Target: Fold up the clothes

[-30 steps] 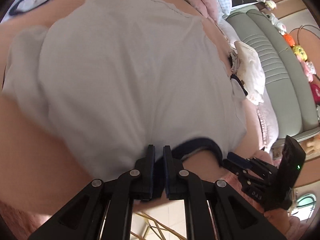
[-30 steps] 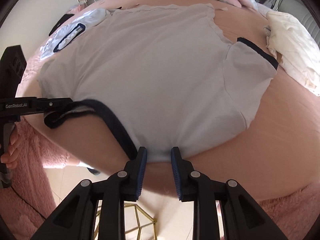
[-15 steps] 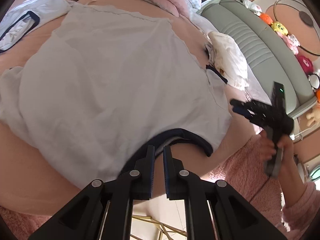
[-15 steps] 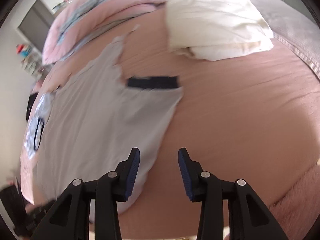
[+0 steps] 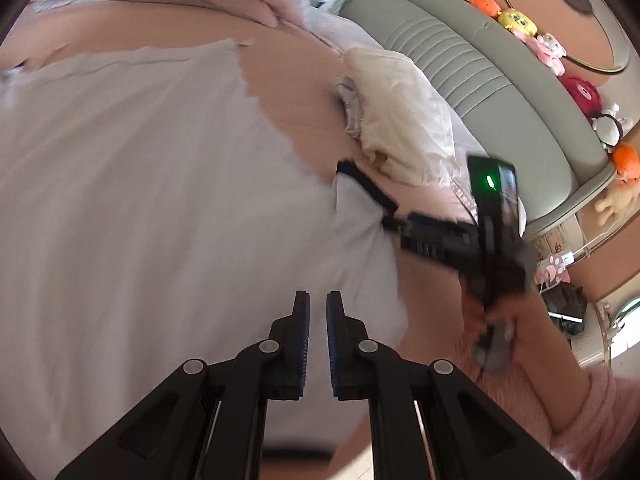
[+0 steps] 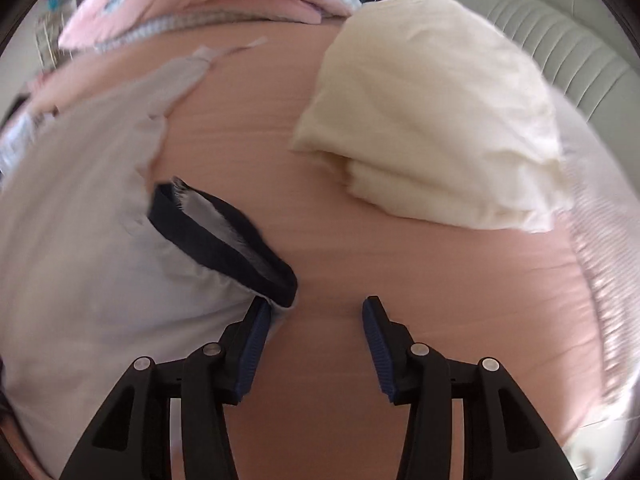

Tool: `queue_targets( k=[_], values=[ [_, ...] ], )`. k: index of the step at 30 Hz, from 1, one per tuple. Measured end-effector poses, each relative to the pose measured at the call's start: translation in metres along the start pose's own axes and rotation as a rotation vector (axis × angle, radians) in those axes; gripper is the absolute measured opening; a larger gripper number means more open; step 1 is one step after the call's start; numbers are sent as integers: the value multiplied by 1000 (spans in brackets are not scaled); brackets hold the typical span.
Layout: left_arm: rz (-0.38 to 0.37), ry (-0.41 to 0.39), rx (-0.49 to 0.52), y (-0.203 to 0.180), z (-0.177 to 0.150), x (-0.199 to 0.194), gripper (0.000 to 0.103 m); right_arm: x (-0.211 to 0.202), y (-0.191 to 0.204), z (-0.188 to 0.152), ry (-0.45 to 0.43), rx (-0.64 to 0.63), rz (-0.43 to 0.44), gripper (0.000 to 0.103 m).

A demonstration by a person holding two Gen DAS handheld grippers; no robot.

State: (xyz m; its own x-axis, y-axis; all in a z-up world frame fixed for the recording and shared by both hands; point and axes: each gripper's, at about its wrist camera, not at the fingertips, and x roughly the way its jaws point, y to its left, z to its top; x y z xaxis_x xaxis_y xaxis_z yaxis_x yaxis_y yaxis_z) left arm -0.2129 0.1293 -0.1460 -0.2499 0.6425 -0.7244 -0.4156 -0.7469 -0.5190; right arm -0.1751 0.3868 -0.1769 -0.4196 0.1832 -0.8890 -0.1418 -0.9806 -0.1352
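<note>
A white t-shirt (image 5: pixel 152 184) with navy trim lies spread flat on the pink bed (image 5: pixel 304 92). My left gripper (image 5: pixel 318 312) is shut, with a narrow gap and nothing between the fingers, and hovers over the shirt's near right part. My right gripper (image 6: pixel 316 312) is open at the shirt's right sleeve; its left finger (image 6: pixel 256 320) touches the navy sleeve cuff (image 6: pixel 224 240), while the other finger is over bare sheet. In the left wrist view the right gripper (image 5: pixel 404 224) sits at the sleeve end (image 5: pixel 368 188).
A folded cream garment (image 6: pixel 432 120) lies on the bed right of the sleeve. Pink bedding (image 6: pixel 224 0) is piled at the far side. A grey-green headboard (image 5: pixel 472 60) with plush toys (image 5: pixel 516 20) stands at right.
My right gripper opened wider and moved up to the right sleeve cuff. My left gripper left the navy collar and moved forward over the shirt, staying shut.
</note>
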Motion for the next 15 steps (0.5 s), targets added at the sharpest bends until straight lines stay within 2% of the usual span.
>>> queue_targets(
  k=[2, 7, 8, 11, 13, 15],
  values=[
    [15, 13, 3, -7, 23, 28, 7, -3, -15, -1, 13, 28, 10, 46],
    [0, 64, 9, -22, 53, 79, 7, -24, -39, 7, -88, 79, 55, 47],
    [11, 76, 21, -25, 55, 86, 7, -27, -43, 9, -109, 93, 84, 49],
    [2, 112, 48, -32, 60, 103, 7, -30, -43, 21, -166, 138, 269, 49],
    [-11, 129, 58, -34, 63, 113, 4, -16, -39, 30, -119, 116, 280, 49],
    [-23, 134, 49, -31, 64, 116, 7, -1, -37, 37, -66, 101, 264, 48]
  ],
)
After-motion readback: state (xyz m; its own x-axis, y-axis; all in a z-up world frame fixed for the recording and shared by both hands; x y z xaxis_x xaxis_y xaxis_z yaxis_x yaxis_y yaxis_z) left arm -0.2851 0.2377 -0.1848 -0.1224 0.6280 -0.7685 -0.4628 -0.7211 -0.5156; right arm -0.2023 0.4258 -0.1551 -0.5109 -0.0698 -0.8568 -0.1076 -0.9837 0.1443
